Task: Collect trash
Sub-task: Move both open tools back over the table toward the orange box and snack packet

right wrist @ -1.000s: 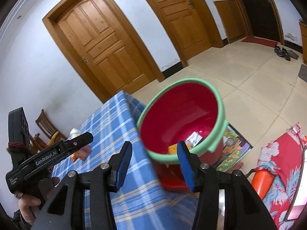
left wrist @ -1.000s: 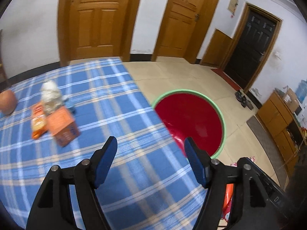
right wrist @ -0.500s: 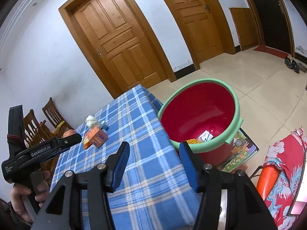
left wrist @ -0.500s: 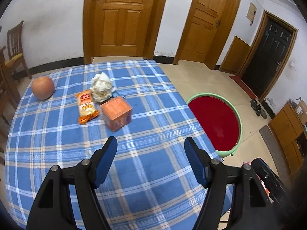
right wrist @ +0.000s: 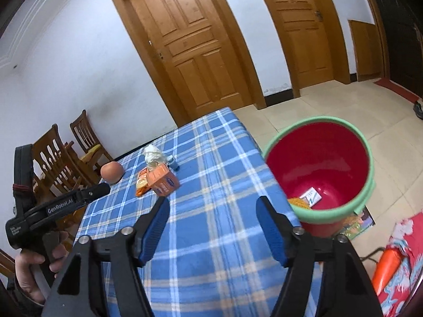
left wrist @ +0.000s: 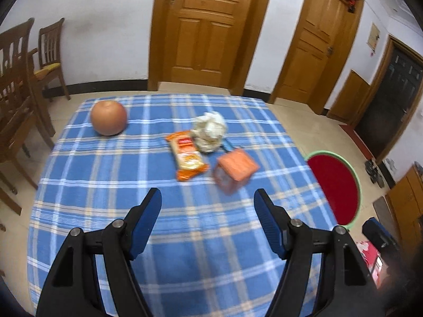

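At the left edge of my right wrist view, my left gripper (right wrist: 56,203) carries white lettering, "GenRobot.AI", along its black body. Smaller print near its handle is too small for me to read. The orange carton (right wrist: 162,179) bears a blurred blue oval label.

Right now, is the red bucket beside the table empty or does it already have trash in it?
Not empty. The right wrist view shows the red bucket holding a white packet and an orange wrapper at its bottom.
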`<control>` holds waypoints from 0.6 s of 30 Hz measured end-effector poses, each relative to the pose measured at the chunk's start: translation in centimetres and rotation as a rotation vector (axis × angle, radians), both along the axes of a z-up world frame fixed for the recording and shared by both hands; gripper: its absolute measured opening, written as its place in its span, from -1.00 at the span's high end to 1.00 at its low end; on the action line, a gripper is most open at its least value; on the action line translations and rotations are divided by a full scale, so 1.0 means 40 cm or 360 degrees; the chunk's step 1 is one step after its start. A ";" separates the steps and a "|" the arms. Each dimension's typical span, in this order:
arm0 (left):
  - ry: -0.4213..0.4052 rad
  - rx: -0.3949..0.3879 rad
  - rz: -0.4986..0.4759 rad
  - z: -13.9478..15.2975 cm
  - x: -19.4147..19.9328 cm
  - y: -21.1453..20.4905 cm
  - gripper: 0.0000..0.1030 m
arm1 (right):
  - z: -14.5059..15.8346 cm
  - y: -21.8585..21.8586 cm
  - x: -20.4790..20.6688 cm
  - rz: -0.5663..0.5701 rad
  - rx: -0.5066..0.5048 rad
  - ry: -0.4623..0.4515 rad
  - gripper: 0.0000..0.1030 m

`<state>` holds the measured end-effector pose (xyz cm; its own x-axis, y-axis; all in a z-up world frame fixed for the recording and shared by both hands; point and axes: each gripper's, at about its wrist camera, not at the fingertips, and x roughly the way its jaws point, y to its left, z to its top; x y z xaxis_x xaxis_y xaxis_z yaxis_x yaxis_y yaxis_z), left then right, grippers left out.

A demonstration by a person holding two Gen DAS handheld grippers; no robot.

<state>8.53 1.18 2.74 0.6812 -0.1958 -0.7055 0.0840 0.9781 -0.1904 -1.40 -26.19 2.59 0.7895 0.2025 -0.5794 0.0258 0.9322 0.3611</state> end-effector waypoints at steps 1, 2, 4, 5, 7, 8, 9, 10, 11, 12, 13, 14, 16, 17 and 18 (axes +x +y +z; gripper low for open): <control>0.0004 0.0004 0.0022 -0.004 0.008 0.015 -0.40 | 0.001 0.014 0.020 0.0018 -0.0008 0.0007 -0.51; 0.0005 0.0007 0.0034 -0.007 0.013 0.025 -0.40 | 0.002 0.025 0.034 0.0035 -0.0013 0.0015 -0.54; 0.0001 0.0015 0.0073 -0.013 0.024 0.048 -0.40 | -0.003 0.057 0.070 0.0081 -0.0027 0.0030 -0.60; -0.0008 0.0021 0.0101 -0.016 0.030 0.062 -0.40 | -0.006 0.070 0.083 0.0100 -0.0034 0.0036 -0.65; -0.0014 0.0031 0.0135 -0.025 0.042 0.085 -0.40 | -0.017 0.106 0.119 0.0159 -0.0052 0.0045 -0.69; -0.0011 0.0026 0.0154 -0.030 0.051 0.098 -0.40 | -0.023 0.119 0.133 0.0171 -0.0060 0.0052 -0.71; -0.0007 0.0016 0.0167 -0.035 0.059 0.109 -0.40 | -0.030 0.133 0.154 0.0186 -0.0068 0.0066 -0.71; 0.0000 0.0006 0.0182 -0.040 0.068 0.120 -0.40 | -0.039 0.148 0.175 0.0202 -0.0073 0.0085 -0.71; 0.0006 0.0002 0.0200 -0.046 0.078 0.130 -0.40 | -0.045 0.157 0.190 0.0209 -0.0071 0.0098 -0.71; 0.0008 0.0001 0.0214 -0.052 0.088 0.139 -0.40 | -0.051 0.168 0.208 0.0213 -0.0068 0.0109 -0.71; 0.0009 0.0003 0.0225 -0.058 0.097 0.147 -0.40 | -0.056 0.176 0.225 0.0216 -0.0070 0.0118 -0.71; 0.0004 0.0006 0.0231 -0.061 0.101 0.149 -0.40 | -0.061 0.183 0.235 0.0215 -0.0072 0.0125 -0.71; -0.0015 0.0022 0.0240 -0.071 0.114 0.155 -0.40 | -0.073 0.201 0.263 0.0227 -0.0078 0.0149 -0.71; -0.0015 0.0029 0.0249 -0.078 0.121 0.159 -0.40 | -0.078 0.209 0.270 0.0237 -0.0081 0.0159 -0.71; -0.0009 0.0022 0.0253 -0.088 0.130 0.165 -0.40 | -0.085 0.218 0.283 0.0248 -0.0089 0.0172 -0.71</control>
